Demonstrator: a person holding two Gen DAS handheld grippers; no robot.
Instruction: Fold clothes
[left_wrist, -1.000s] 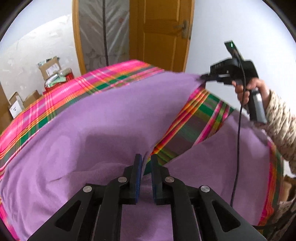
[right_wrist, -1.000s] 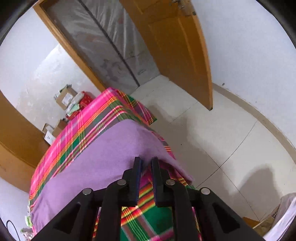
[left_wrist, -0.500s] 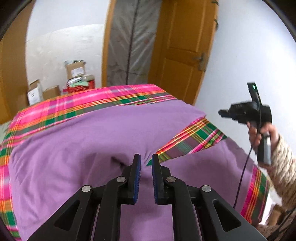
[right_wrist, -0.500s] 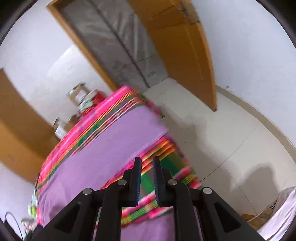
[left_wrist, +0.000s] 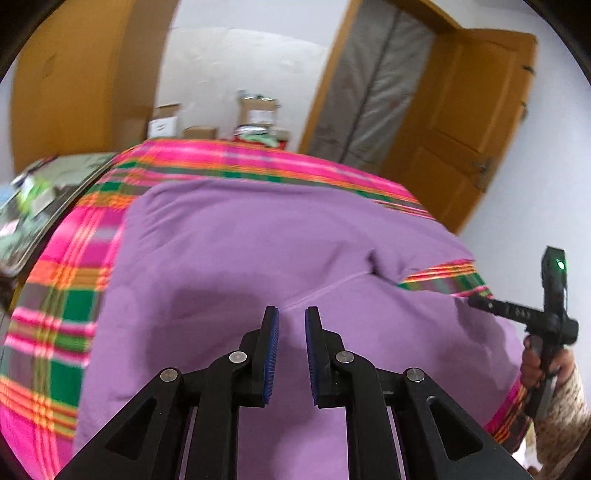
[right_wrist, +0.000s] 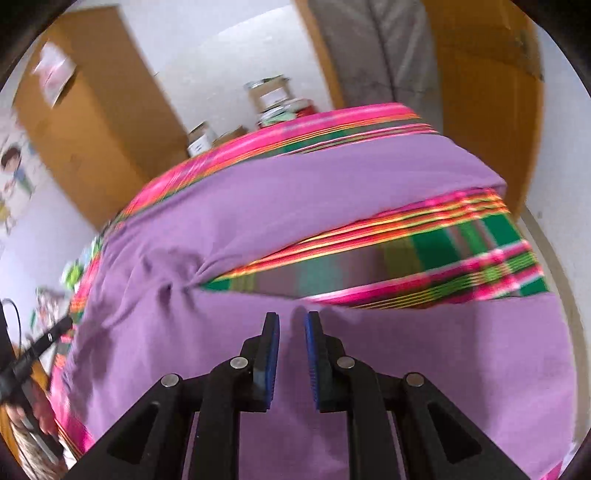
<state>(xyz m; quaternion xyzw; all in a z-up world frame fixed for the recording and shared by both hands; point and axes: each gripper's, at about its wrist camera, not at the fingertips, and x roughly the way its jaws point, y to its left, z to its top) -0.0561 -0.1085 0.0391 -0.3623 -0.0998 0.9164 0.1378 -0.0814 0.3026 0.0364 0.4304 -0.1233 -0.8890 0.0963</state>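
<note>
A purple garment (left_wrist: 258, 251) lies spread over a bed covered in pink, green and orange plaid cloth (left_wrist: 62, 288). Two parts of the garment (right_wrist: 332, 177) split apart, with a wedge of plaid (right_wrist: 461, 236) showing between them. My left gripper (left_wrist: 291, 317) hovers over the garment's middle; its jaws are opening, with nothing between them. My right gripper (right_wrist: 291, 321) hangs over the nearer purple part, its jaws a little apart and empty. The right gripper (left_wrist: 476, 303) also shows at the bed's right edge, held by a hand (left_wrist: 535, 365). The left gripper (right_wrist: 62, 325) is at the far left.
An orange wooden door (left_wrist: 461, 122) and a plastic-covered doorway stand beyond the bed. Cardboard boxes (left_wrist: 255, 110) sit against the white back wall next to a wooden wardrobe (left_wrist: 74, 85). Clutter (left_wrist: 29, 206) lies left of the bed.
The right gripper held the garment's far edge up, then let it go, and the cloth now lies flat. Both grippers have rolled and swung sideways, and their jaws stand slightly wider.
</note>
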